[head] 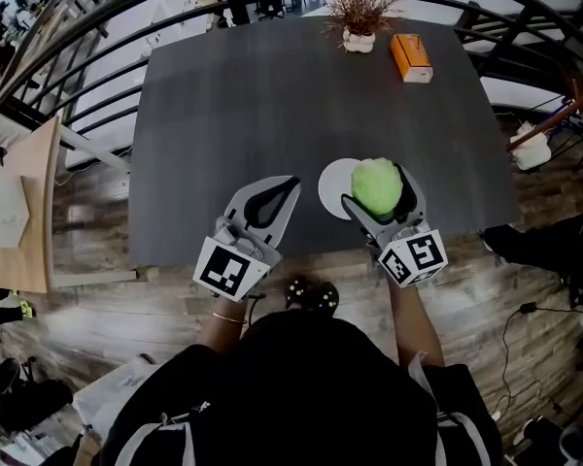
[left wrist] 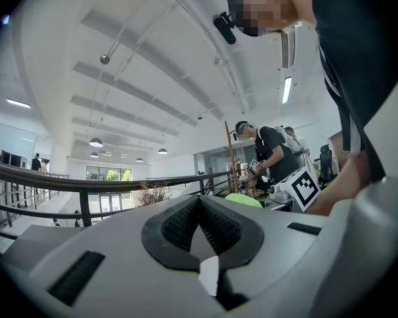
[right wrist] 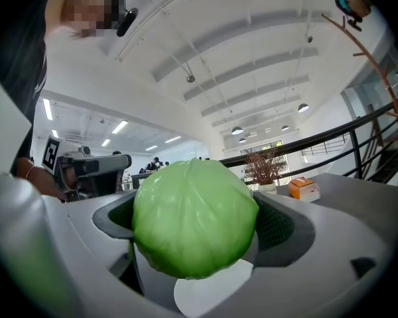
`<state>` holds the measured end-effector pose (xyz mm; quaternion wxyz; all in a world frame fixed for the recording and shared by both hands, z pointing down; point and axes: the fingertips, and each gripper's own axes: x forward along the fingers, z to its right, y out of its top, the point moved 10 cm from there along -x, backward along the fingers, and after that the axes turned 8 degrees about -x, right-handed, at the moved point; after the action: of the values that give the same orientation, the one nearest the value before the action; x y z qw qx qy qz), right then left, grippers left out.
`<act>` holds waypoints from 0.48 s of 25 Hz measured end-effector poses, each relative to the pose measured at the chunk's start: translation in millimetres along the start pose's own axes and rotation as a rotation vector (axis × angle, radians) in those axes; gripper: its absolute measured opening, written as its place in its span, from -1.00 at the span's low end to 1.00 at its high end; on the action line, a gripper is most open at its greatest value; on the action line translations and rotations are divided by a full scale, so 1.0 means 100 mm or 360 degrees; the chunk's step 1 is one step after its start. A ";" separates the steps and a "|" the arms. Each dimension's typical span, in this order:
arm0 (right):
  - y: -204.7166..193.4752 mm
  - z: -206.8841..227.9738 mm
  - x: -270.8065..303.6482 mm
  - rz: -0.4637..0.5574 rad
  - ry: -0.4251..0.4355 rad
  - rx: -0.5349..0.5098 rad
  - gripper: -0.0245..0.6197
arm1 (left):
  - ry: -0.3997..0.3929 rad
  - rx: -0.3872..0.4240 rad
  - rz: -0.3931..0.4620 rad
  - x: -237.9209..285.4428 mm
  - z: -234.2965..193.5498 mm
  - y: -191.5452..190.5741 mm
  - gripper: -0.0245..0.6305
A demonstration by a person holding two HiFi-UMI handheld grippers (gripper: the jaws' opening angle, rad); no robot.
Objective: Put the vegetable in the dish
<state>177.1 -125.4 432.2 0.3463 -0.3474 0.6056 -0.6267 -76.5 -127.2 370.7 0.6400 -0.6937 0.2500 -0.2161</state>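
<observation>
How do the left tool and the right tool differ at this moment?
The left tool has its jaws shut together with nothing between them; the right tool is shut on a green cabbage. The left tool is above bare table beside the white dish; the right tool holds the cabbage above that dish. Both are grey and carry a marker cube.

Cabbage, lower centre-right of the head view: bright light green, with faint paler leaf lines.
Dish: plain white.
Table: dark charcoal grey, unpatterned.
Box, upper right: orange with a white edge.
Pot: white, holding brown dried twigs.
Left gripper and right gripper: pale grey shells, black textured pads, cubes with black-and-white square markers.
Floor: brown wood planks.
</observation>
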 end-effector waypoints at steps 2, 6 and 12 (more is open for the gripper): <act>-0.04 0.02 0.01 -0.0016 -0.0002 0.0000 0.64 | 0.0003 0.0001 -0.0004 0.01 -0.02 0.00 -0.94; -0.12 0.05 0.07 -0.0057 0.0004 -0.0003 0.64 | 0.0010 -0.0006 -0.0013 0.03 -0.06 -0.02 -0.94; -0.23 0.05 0.12 -0.0085 0.0005 0.0028 0.64 | -0.0005 -0.0019 -0.0027 0.04 -0.07 -0.04 -0.94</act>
<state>175.1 -137.7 455.5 0.3315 -0.3594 0.5910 -0.6416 -77.1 -134.8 375.7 0.6344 -0.6999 0.2443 -0.2190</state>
